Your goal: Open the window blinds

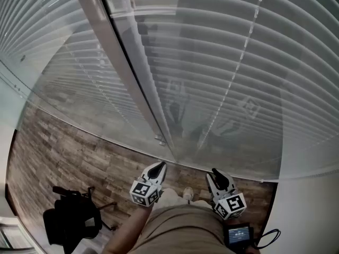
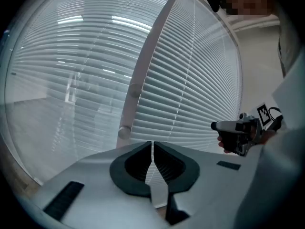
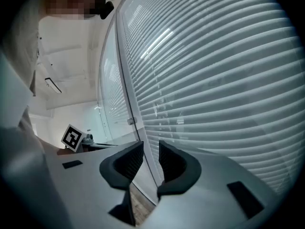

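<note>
White window blinds (image 1: pixel 222 62) with their horizontal slats turned flat hang behind glass panes, filling the upper part of the head view. A pale upright frame post (image 1: pixel 132 67) divides two panes, with a small round knob (image 1: pixel 160 139) low on it. My left gripper (image 1: pixel 160 166) points at the post's foot, shut, with nothing between its jaws (image 2: pixel 152 145). To its right, my right gripper (image 1: pixel 214 171) faces the right-hand blind, jaws a little apart and empty (image 3: pixel 151 148). Neither gripper touches the glass or the blinds. The knob (image 2: pixel 125 131) sits just ahead of the left gripper.
Wood-pattern floor (image 1: pixel 79 152) runs along the window's foot. A black chair or stand (image 1: pixel 71 216) is at the lower left. A small dark device with a cable (image 1: pixel 238 234) hangs at the person's waist. A white wall (image 1: pixel 312 216) borders the right.
</note>
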Demonstrator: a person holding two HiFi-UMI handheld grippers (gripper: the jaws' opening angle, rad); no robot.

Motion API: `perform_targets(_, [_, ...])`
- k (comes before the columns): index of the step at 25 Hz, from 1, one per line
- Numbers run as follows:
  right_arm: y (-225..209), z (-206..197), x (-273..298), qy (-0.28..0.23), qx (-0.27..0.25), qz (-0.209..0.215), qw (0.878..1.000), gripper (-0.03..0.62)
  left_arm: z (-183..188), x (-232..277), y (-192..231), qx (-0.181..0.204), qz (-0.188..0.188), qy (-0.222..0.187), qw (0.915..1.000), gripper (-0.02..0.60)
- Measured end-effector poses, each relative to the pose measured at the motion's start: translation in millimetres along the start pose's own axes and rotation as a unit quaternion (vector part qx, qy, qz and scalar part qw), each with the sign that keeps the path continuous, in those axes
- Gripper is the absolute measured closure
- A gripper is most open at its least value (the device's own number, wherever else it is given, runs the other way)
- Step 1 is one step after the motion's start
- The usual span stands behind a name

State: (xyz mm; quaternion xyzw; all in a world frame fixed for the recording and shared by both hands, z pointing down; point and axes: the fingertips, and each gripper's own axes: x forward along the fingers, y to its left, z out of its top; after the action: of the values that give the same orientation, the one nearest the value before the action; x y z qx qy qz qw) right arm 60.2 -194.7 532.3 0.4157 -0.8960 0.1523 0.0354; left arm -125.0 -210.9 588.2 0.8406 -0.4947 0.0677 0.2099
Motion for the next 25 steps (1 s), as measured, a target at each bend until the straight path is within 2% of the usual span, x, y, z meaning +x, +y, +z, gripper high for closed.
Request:
perform_targets(6, [-4, 6, 9, -0.002, 0.0, 0.01, 1.0, 0.488, 0, 4, 3, -0.002, 0.007, 0.004, 1.0, 0.565])
perform_targets(15, [1, 2, 28, -0.008, 0.01, -0.005, 1.0, 0.488, 7, 12, 26, 0.01, -0.002, 0.014, 0.9999, 0.565])
perform_targets(21, [15, -12, 46, -0.009, 0.025, -0.017, 1.0, 0.488, -13, 21, 54, -0.002, -0.008, 0.037, 0.9993, 0.559])
perform_targets(25, [25, -12, 53, -0.006, 0.025, -0.019, 0.999, 0.488, -15, 29, 65, -0.027, -0.012, 0.049, 0.9984, 0.47])
